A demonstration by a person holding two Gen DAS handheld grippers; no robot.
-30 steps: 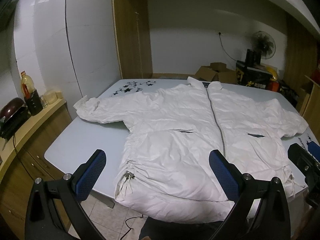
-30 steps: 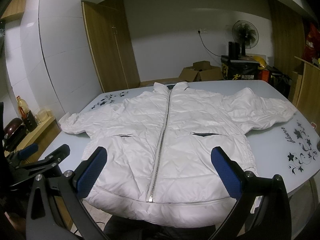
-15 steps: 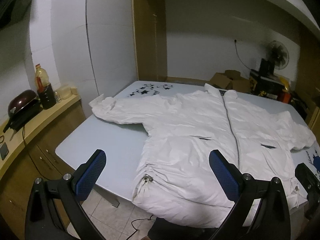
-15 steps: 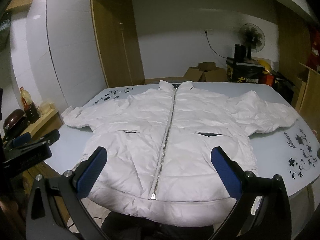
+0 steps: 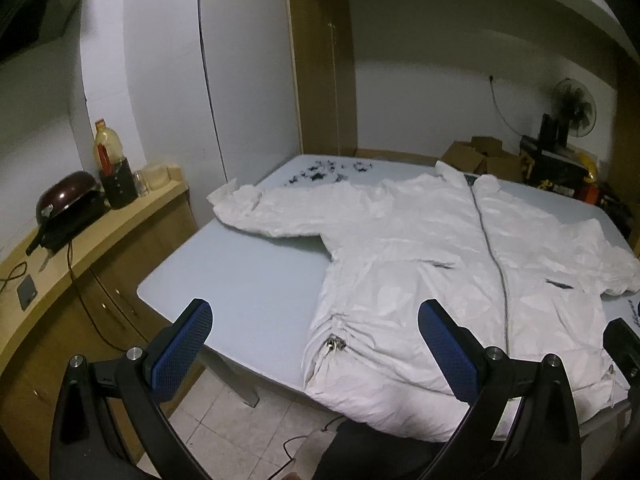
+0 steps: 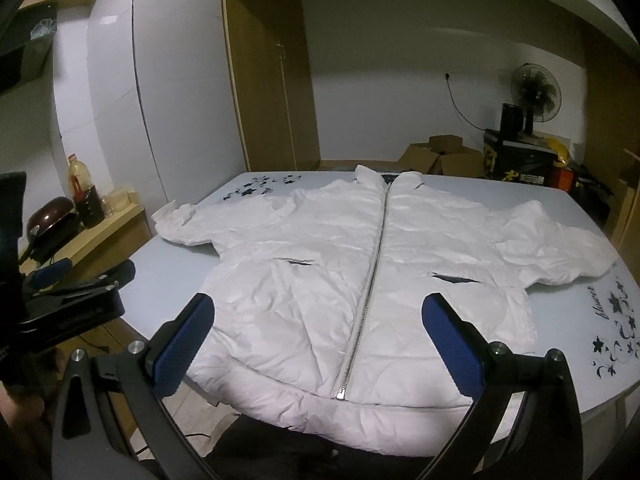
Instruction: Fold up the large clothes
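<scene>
A white zipped puffer jacket lies flat, front up, on a pale blue table, sleeves spread to both sides and hem hanging over the near edge. It also shows in the right wrist view. My left gripper is open and empty, held above the near left part of the table, short of the hem's left corner. My right gripper is open and empty, above the hem near the zipper's lower end. The left gripper also shows at the left edge of the right wrist view.
A wooden counter at the left carries a dark pan, bottles and a phone. Cardboard boxes, a fan and clutter stand beyond the table's far right. Tiled floor shows below the near edge.
The left gripper has swung to the left, so the jacket now sits further right in its view and the counter shows more. The right gripper has shifted only slightly. Both stayed open.
</scene>
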